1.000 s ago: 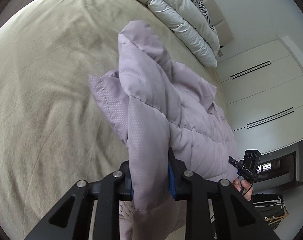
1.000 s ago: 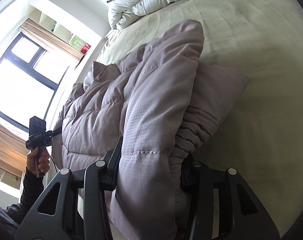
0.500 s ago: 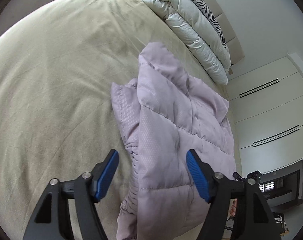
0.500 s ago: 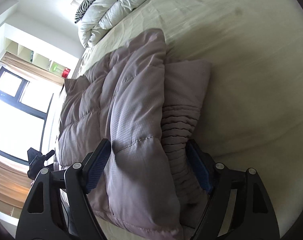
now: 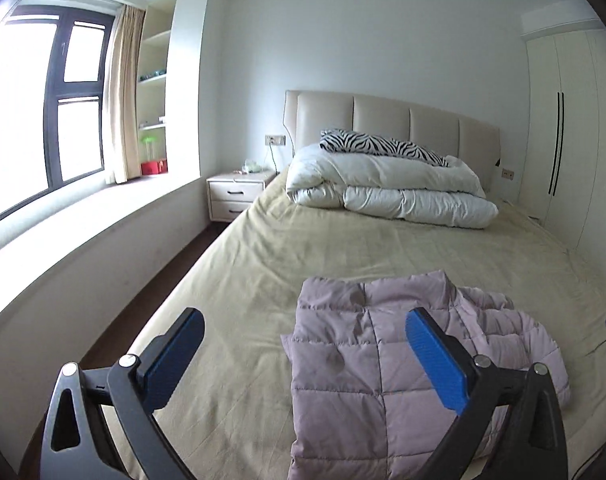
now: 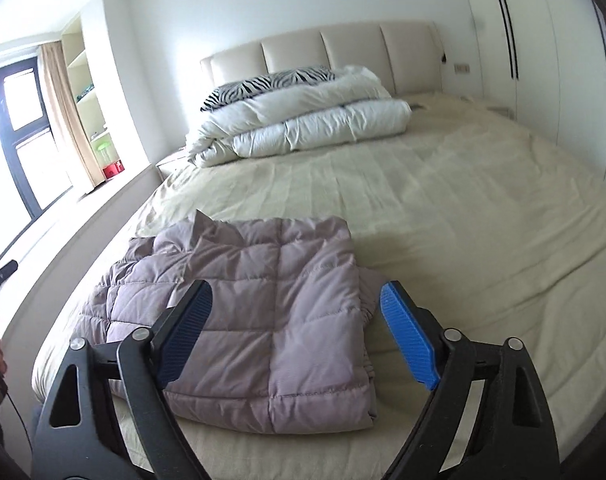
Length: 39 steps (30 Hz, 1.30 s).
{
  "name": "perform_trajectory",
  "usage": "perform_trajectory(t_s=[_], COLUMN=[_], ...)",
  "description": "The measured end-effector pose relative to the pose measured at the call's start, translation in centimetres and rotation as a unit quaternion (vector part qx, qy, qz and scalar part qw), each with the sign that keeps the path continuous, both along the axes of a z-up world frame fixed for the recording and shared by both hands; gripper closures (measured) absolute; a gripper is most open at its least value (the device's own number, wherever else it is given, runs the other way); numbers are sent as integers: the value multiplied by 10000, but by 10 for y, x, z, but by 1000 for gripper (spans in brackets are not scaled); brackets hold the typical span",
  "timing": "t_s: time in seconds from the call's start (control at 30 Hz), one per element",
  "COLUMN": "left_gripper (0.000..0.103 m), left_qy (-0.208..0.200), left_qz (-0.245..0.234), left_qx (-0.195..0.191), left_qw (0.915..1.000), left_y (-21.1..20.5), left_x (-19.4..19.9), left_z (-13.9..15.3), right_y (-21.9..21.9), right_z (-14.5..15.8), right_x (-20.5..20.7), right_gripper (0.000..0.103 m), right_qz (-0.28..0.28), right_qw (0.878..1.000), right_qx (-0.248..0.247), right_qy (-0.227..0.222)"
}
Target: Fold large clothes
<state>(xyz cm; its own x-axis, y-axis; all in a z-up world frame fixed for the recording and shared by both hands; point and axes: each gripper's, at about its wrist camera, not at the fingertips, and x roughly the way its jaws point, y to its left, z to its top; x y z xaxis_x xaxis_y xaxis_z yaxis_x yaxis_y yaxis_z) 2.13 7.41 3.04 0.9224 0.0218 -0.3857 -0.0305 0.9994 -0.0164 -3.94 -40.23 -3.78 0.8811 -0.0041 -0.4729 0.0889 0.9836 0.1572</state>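
Folded lilac puffer jacket [image 6: 259, 304] lies flat near the foot edge of the bed [image 6: 443, 208], lower centre-left of the right wrist view; lower right in the left wrist view [image 5: 367, 364]. Its near hem sits close to the mattress edge, its left side near the bed's window-side edge.

Left gripper [image 5: 307, 360] jaws opening, spread wide, nothing between the pads; clear of the jacket, its right blue pad in front of the fabric in frame only. Right gripper [image 6: 295, 332] jaws opening, wide, nothing gripped; jacket seen through the gap, pads off it.

Open sheet fills frame centre and right, bare up to the white duvet [image 6: 303, 124] with the zebra pillow [image 5: 383, 146] at the headboard, upper centre. Floor strip and window ledge [image 5: 83, 232] at left; wardrobe [image 5: 559, 120] close along the bed's right edge.
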Motion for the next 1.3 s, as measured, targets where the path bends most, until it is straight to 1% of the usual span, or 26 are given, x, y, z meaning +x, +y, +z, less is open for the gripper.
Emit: perform_trajectory(t_s=[0.07, 0.1, 0.13, 0.17, 0.23, 0.33, 0.4, 0.5, 0.6, 0.7, 0.83, 0.97, 1.13, 1.3], left_gripper=[0, 0, 0, 0, 0, 0, 0, 0, 0, 0, 0, 0, 0, 0], left_qy=[-316, -418, -426, -365, -170, 175, 324, 474, 577, 755, 867, 1001, 1144, 1250], left_qz=[263, 338, 339, 279, 114, -4, -75, -97, -106, -88, -78, -98, -126, -179], left_qx=[349, 514, 620, 653, 564, 432, 359, 338, 347, 356, 400, 443, 479, 473], left_qw=[9985, 9972, 9966, 9968, 9982, 9989, 9988, 9983, 9977, 9965, 9954, 9939, 9922, 9909], left_y=[-17, -24, -31, -36, -46, -59, -66, -75, -77, -80, -81, -85, -91, -95], left_x=[-15, -18, -19, -19, -22, -25, -27, -28, -29, -30, -32, -30, -27, -26], left_z=[18, 25, 32, 37, 45, 48, 47, 41, 33, 23, 12, 1, -11, -16], right_y=[23, 35, 46, 55, 71, 88, 99, 117, 134, 149, 156, 157, 157, 158], right_z=[19, 28, 36, 45, 65, 86, 96, 104, 105, 95, 77, 69, 67, 64], right_x=[-15, -22, -28, -32, -39, -45, -50, -56, -64, -63, -55, -52, -50, -49], right_gripper=[2, 0, 0, 0, 0, 0, 0, 0, 0, 0, 0, 0, 0, 0], right_qz=[-249, -335, -327, -198, 100, 247, 201, -83, -200, -274, -288, -376, -457, -476], right_qw=[9983, 9968, 9958, 9961, 9981, 9995, 9996, 9991, 9978, 9960, 9949, 9941, 9924, 9920], right_qx=[-389, -532, -602, -596, -462, -193, -117, -334, -585, -782, -821, -842, -973, -971], right_qy=[-341, -494, -612, -615, -397, -25, 167, 238, 219, 319, 516, 575, 598, 655])
